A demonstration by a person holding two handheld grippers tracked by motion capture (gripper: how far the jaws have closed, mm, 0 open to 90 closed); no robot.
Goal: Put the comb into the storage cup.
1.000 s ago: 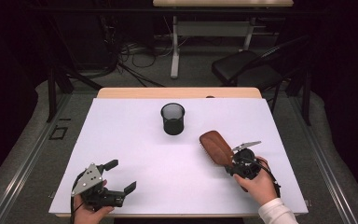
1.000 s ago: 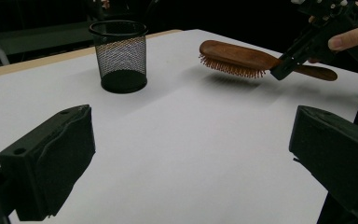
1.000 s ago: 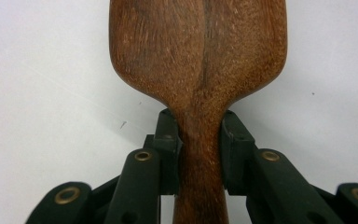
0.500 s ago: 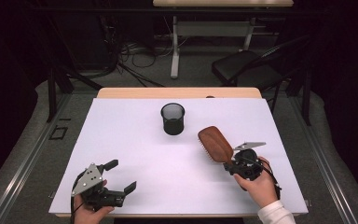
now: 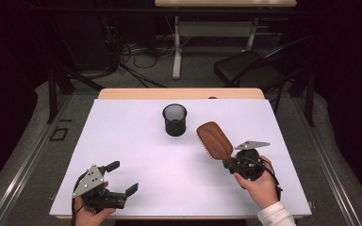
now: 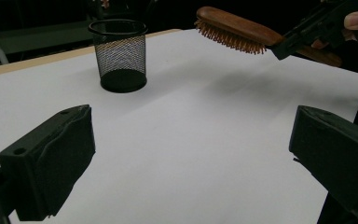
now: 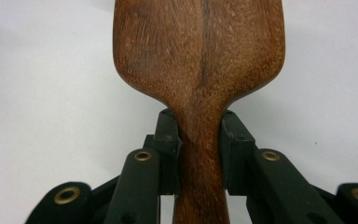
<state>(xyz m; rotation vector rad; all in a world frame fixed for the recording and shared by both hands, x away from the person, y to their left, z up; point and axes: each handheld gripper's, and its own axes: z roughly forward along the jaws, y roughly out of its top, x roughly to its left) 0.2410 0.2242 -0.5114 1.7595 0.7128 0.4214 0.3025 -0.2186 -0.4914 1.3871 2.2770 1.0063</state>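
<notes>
Gripping: the right gripper (image 5: 227,163) pinches the brush (image 5: 214,140) by its handle; in the right gripper view both jaws press the narrow neck of the handle from either side.
Brush: a wooden hairbrush, held clear of the table (image 5: 136,136). In the left gripper view its bristles face down and its shadow lies on the white surface below it. In the high view its head points up and to the left, away from the person, towards the cup.
Brush place: over the right half of the table, near the cup (image 5: 175,119) but apart from it, on the cup's right and nearer the person.
Right hand: the hand (image 5: 258,184) wraps the gripper body at the lower right of the high view; a white sleeve (image 5: 275,215) shows at the bottom edge.
Left gripper: the left gripper (image 5: 122,178) sits low at the near left corner of the table, jaws spread wide with nothing between them; the left gripper view shows bare white surface in the gap.
Left hand: the hand (image 5: 90,216) holds it at the table's near edge.
Cup: a black mesh cup, upright, near the middle of the table towards the far side.
Table: white top with a wooden strip along the far edge.
Behind: a black chair (image 5: 250,70) stands on the floor beyond the table, to the right.
</notes>
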